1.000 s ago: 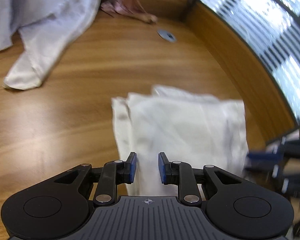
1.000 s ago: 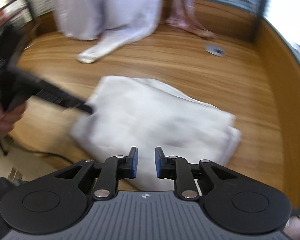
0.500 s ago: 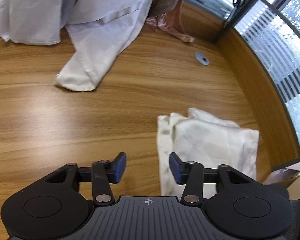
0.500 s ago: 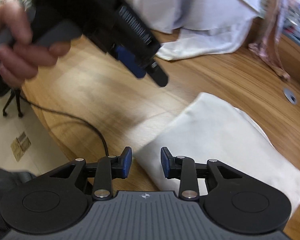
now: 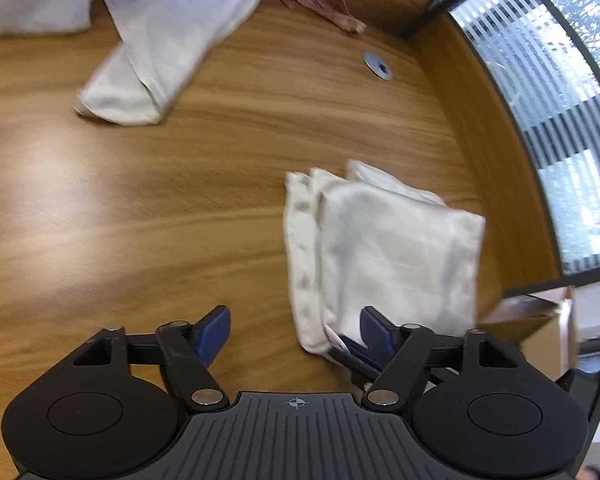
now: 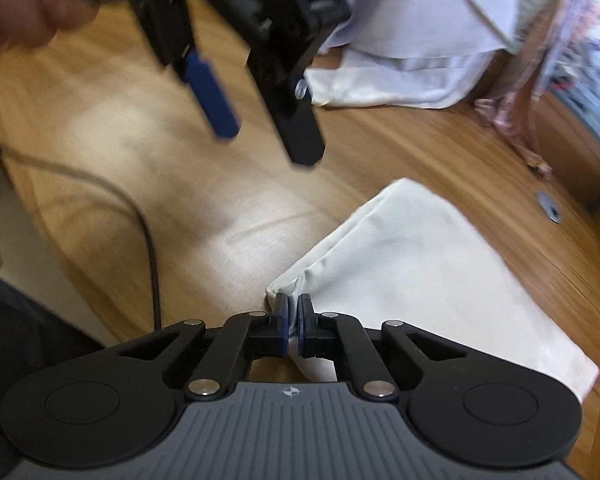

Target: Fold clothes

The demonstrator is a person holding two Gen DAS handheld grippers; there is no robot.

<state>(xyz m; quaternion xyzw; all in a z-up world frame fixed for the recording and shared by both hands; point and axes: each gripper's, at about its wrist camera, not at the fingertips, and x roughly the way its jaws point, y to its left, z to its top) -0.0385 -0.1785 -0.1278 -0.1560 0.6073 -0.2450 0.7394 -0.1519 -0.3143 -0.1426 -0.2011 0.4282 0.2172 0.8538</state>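
My right gripper [image 6: 294, 316] has just been closing, and its jaws are now clamped on the near corner of the folded cloth [image 6: 420, 272]; a pinch of white fabric shows between the pads. The cloth lies on the desk [image 6: 228, 208], spreading ahead and to the right of those jaws, its long axis running away toward the far right.

My left gripper [image 5: 294, 326] has just been opening; its jaws stand wide apart with nothing between them, only bare desk. From these jaws the same cloth [image 5: 392, 248] lies ahead and to the right, its near corner just beside my right pad, layered edges facing the open jaws. In the right view, the left gripper [image 6: 266, 120] hovers ahead and left of the clamped corner, clear of the fabric.

Judgement: the right hand is the nearer and already holds the cloth; the left must travel right to reach an edge. A looser heap [image 5: 160, 40] of pale garments lies far ahead of both jaws, well apart from the folded piece, apparently not yet folded.
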